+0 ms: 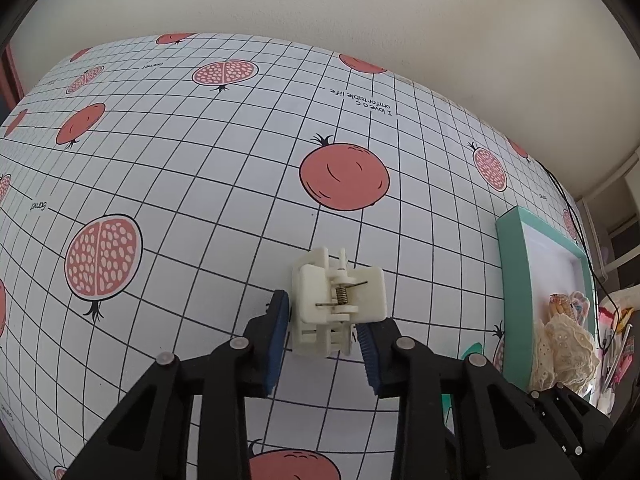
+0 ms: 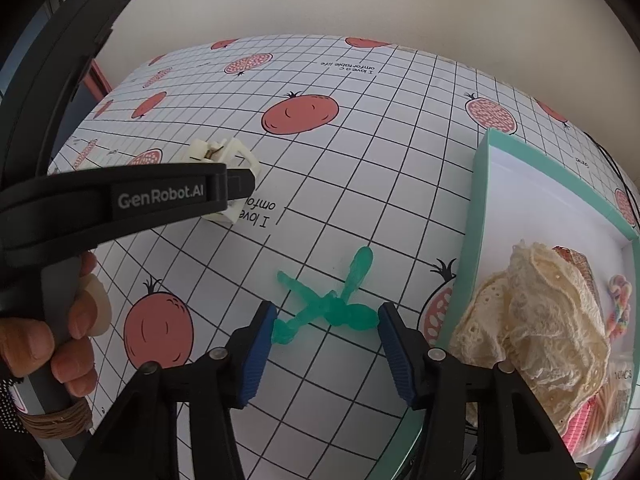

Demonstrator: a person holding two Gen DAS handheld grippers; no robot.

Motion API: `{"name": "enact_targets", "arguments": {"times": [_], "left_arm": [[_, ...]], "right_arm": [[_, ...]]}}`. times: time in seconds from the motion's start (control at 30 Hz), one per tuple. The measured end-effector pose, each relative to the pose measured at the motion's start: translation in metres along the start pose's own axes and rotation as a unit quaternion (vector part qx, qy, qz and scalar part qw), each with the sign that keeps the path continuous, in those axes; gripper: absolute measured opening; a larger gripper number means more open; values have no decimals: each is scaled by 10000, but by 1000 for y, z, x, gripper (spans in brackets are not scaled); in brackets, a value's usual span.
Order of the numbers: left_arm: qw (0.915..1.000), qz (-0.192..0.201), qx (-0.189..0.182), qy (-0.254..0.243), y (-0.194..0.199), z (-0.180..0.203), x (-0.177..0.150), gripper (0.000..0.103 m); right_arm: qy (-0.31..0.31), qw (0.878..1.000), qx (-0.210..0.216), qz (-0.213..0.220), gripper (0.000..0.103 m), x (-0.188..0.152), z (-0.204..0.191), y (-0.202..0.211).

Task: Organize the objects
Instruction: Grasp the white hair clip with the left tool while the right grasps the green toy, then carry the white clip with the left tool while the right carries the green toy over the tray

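Bracketing two hair clips at once, both tongs stand spread with nothing pinched. The left gripper (image 1: 322, 344) has its blue pads on either side of the white clip (image 1: 340, 300), which sits spring-up on the cloth (image 1: 200, 160); whether the pads touch it I cannot tell. The right gripper (image 2: 326, 346) straddles the green clip (image 2: 328, 304), its fingertips just beside the clip's ends.

To do this well, I'd judge each closure should land on the clip's solid body: the white one across its flat sides below the spring, the green one near its hinge at 12 o'clock from the pads, since its thin arms splay toward 10 and 1 o'clock and could swivel out.

The box (image 2: 480, 216), already holding lace (image 2: 548, 312) and small bits, lies at 3 o'clock from both grippers, its teal rim raised, so a lift before crossing looks wise. Its far half is bare. The cloth is clear toward 12 o'clock; the left tool crowds the right view at 9 o'clock.
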State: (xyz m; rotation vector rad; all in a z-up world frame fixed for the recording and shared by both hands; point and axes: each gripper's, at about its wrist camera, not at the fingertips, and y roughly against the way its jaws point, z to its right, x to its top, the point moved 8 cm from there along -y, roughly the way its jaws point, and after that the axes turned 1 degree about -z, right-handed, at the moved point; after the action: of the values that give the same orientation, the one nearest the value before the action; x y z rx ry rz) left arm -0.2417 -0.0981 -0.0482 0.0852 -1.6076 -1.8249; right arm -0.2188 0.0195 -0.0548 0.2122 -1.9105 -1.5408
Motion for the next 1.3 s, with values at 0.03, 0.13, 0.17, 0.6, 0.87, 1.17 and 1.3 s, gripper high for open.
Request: {"name": "enact_targets", "arguments": {"times": [0.03, 0.13, 0.17, 0.6, 0.87, 1.17, 1.3], "left_arm": [[10000, -13, -13, 4, 0, 0, 0, 32], [10000, -36, -46, 33, 0, -1, 0, 32], [10000, -35, -53, 47, 1, -1, 0, 32], [9997, 196, -104, 43, 24, -1, 11, 32], [9984, 542, -151, -10, 56, 3, 31, 32], [9971, 727, -138, -202, 79, 19, 37, 32], [9960, 804, -74, -393, 91, 35, 35, 32]], "right_arm": [[2, 10000, 3, 2, 55, 0, 0, 0], [-27, 10000, 28, 6, 55, 0, 1, 0], [-41, 10000, 32, 7, 55, 0, 1, 1], [-174, 9996, 69, 189, 55, 7, 9, 18], [-241, 9984, 86, 502, 55, 19, 10, 51], [-213, 9980, 5, 592, 55, 18, 16, 74], [-227, 9978, -139, 608, 55, 14, 23, 91]]}}
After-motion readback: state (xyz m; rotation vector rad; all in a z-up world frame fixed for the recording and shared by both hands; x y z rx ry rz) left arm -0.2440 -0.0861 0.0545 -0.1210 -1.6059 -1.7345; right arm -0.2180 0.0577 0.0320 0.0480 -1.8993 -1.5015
